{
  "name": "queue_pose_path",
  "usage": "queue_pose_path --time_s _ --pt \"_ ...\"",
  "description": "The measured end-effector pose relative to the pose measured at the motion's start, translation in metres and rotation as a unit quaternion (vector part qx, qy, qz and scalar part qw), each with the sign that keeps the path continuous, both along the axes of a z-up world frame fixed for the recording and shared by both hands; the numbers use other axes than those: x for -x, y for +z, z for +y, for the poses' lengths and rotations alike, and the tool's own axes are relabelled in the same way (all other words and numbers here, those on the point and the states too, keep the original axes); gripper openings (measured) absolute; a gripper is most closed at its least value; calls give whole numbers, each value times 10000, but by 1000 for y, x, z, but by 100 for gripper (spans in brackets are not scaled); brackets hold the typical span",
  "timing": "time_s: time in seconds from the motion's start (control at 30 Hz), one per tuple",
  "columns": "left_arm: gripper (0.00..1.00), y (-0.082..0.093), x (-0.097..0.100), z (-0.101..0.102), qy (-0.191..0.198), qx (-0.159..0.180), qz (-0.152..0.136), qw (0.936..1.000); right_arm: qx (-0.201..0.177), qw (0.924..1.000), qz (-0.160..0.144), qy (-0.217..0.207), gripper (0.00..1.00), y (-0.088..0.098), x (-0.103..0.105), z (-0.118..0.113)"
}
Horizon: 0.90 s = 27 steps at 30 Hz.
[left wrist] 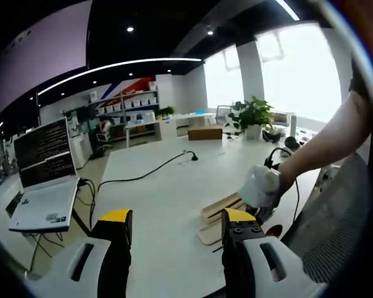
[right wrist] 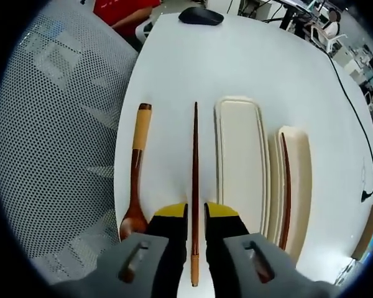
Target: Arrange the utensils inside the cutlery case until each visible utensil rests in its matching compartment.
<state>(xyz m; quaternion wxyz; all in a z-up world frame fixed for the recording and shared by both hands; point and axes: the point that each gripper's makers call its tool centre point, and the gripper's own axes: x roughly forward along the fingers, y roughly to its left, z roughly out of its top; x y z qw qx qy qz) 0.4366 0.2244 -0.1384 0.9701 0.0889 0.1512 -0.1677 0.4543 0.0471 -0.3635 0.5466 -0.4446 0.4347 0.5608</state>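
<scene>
In the right gripper view the right gripper [right wrist: 195,214] has its yellow-tipped jaws drawn narrow around a dark brown chopstick [right wrist: 195,186], which runs straight up between them. Its paler butt end shows below the tips; whether the pads actually press it cannot be told. The chopstick lies on the white tabletop [right wrist: 248,56]. Just left of it, apart and parallel, lies a wooden spoon [right wrist: 137,180] with a dark bowl by the jaw and a lighter tan grip at the far end. To the right sit the two cream parts of the cutlery case [right wrist: 239,161]: a long rounded tray, bare inside, and beside it a narrower piece [right wrist: 296,186] holding a second chopstick [right wrist: 285,192] lengthwise. A dark computer mouse [right wrist: 201,15] rests at the far edge, and a grey mesh chair back [right wrist: 56,136] stands left of the tabletop.

The left gripper view looks across the room. The left gripper [left wrist: 177,226] holds its jaws wide with nothing between them, above the tabletop [left wrist: 168,198]. Just beyond its right jaw the case [left wrist: 221,211] appears edge-on, and a person's gloved hand [left wrist: 261,186] grips the other tool there. Further out are an open laptop [left wrist: 43,180] with lines of screen text too small to read, a black cable [left wrist: 143,174], a potted plant [left wrist: 253,118] and shelves with bins; no label is legible.
</scene>
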Motion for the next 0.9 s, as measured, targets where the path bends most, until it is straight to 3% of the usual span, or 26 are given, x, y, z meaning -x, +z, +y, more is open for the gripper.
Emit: queue_pose_path --time_s 0.3,0.63,0.73,0.9 --pt "59 -2 0 0 -4 -21 28 10000 -90 9999 49 37 0 -2 1 1" --pt "59 -2 0 0 -12 -23 26 10000 108 9999 39 62 0 -1 2 2" --pt "59 -1 0 0 1 -16 18 10000 169 9998 92 -112 0 -2 1 2" --pt "59 -2 0 0 -10 -21 20 10000 257 9997 28 16 0 -2 1 -1"
